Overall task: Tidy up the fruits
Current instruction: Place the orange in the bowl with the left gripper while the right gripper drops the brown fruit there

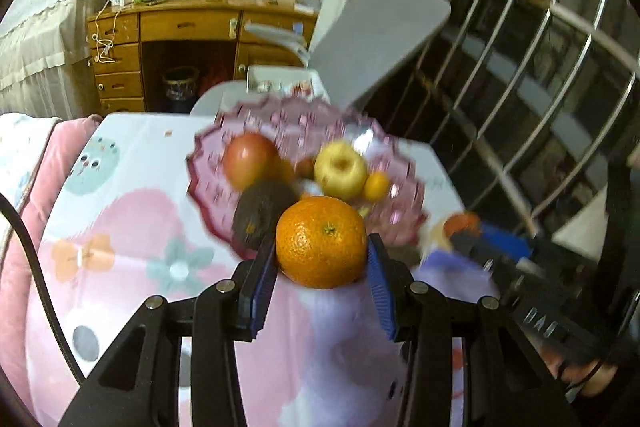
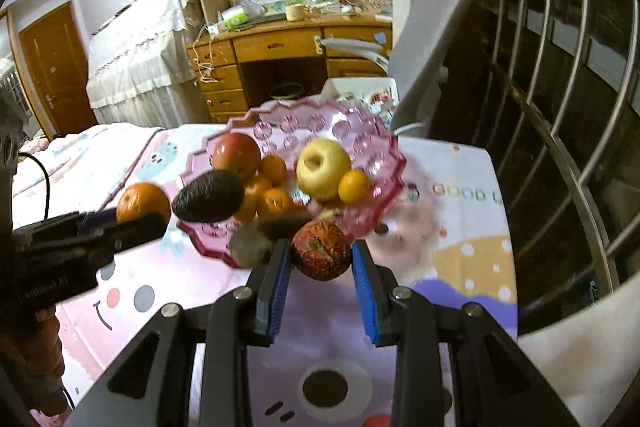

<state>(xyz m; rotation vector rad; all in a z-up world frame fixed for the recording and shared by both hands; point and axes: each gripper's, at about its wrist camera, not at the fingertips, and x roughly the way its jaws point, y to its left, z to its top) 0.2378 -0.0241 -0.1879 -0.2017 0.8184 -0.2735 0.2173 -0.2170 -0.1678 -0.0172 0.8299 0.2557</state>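
The orange sits clamped between the blue pads of the left hand-held gripper, held in the air just in front of the pink glass bowl, while the right hand-held gripper is closed on a wrinkled reddish fruit, also near the bowl's front rim. The bowl stands on the worktop under a patterned cloth and already holds a red apple, a yellow apple, a dark avocado and several small oranges. The step, as I judge it, is carrying both fruits to the bowl: each should clear the scalloped rim, go in one at a time so the two tools do not collide, and be lowered into a free gap before the pads release, so that nothing rolls out
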